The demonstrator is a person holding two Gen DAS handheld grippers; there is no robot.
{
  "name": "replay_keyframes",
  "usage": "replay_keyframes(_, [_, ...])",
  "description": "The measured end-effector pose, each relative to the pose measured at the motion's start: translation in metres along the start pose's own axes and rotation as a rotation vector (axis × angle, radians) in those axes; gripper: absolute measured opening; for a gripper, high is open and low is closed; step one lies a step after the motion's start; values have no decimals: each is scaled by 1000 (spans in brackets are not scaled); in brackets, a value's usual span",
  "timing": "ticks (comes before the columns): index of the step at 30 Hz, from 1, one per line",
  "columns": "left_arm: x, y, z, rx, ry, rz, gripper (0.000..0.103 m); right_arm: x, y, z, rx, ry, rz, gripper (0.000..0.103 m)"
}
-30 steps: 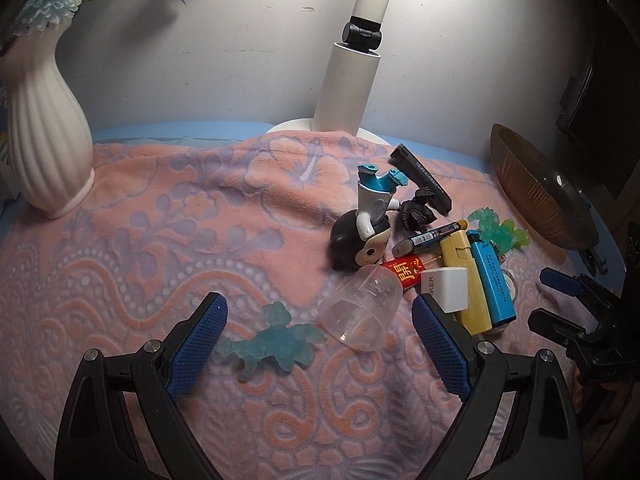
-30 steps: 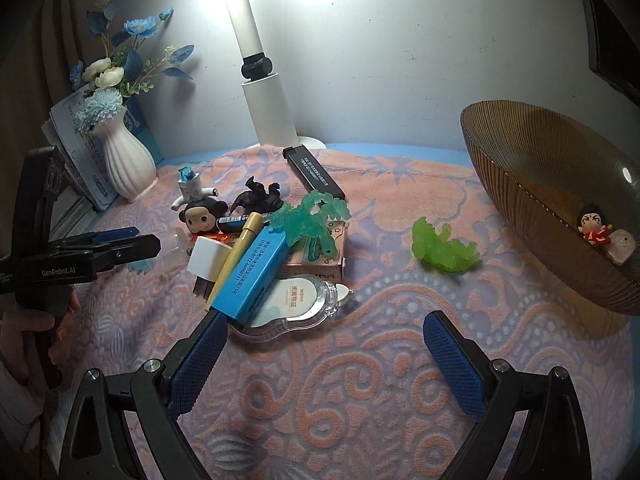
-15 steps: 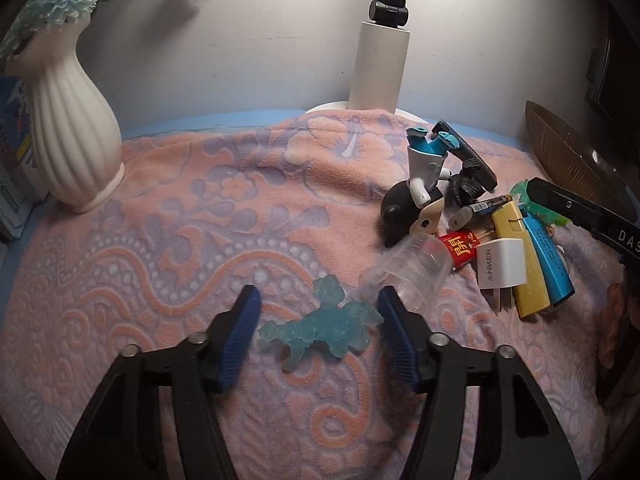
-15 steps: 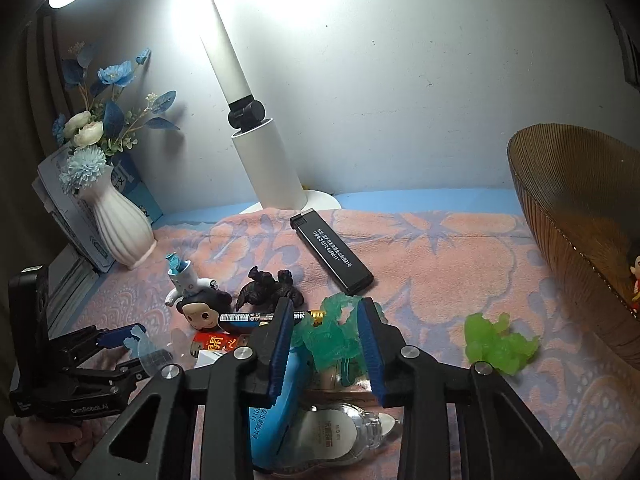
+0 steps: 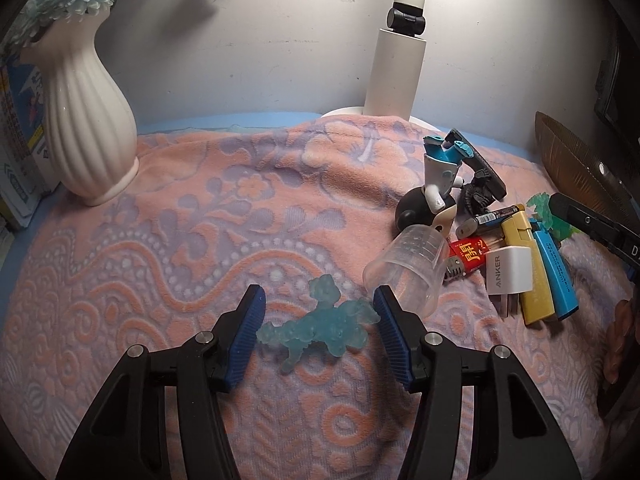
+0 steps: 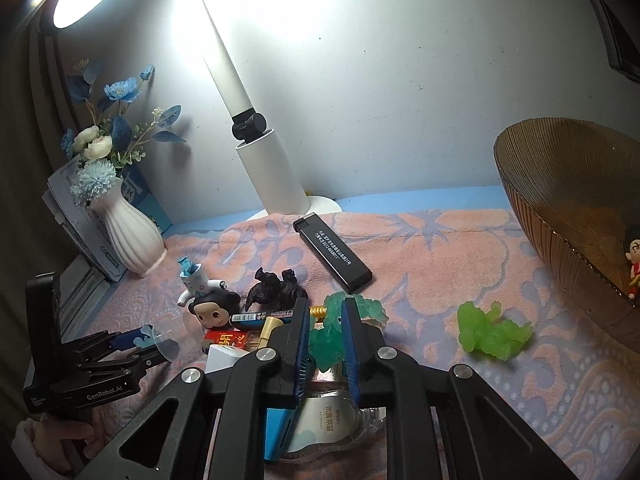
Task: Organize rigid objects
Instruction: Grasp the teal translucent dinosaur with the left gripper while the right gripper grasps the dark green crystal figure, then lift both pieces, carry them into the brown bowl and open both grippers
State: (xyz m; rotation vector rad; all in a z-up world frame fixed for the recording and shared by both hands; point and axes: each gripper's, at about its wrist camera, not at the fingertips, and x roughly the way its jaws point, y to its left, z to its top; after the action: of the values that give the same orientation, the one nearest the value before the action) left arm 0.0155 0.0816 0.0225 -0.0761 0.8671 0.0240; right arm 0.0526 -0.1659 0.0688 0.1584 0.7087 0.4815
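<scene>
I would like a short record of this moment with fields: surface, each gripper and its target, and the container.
surface: pink patterned towel
left gripper: open, fingers on both sides of pale blue toy, which lies on the towel
right gripper: closed around teal green toy
container: brown bowl, figurine inside
loose nearby: bright green toy

Wall [image 6: 400,100] plain, pale grey w/ a few scuffs. White lamp [image 6: 256,152] stands against it, head lit at top left, glare down the post. Table [image 6: 420,200] blue, covered by a pink-and-lilac patterned towel [image 5: 192,240]. White ribbed vase [image 5: 86,120] w/ blue flowers at left; books [image 6: 76,224] lean behind it.
</scene>
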Motion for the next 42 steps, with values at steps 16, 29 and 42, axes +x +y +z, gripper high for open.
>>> replay_keyframes(16, [-1, 0, 1, -9, -1, 14, 54, 3, 10, -6, -56, 56, -27, 42])
replay_keyframes(29, [-14, 27, -4, -126, -35, -25, 54, -15, -15, -7, 76, -27, 79, 26])
replay_keyframes(42, [-16, 33, -7, -150, -28, -18, 54, -9, -10, -8, 57, 9, 38, 24])
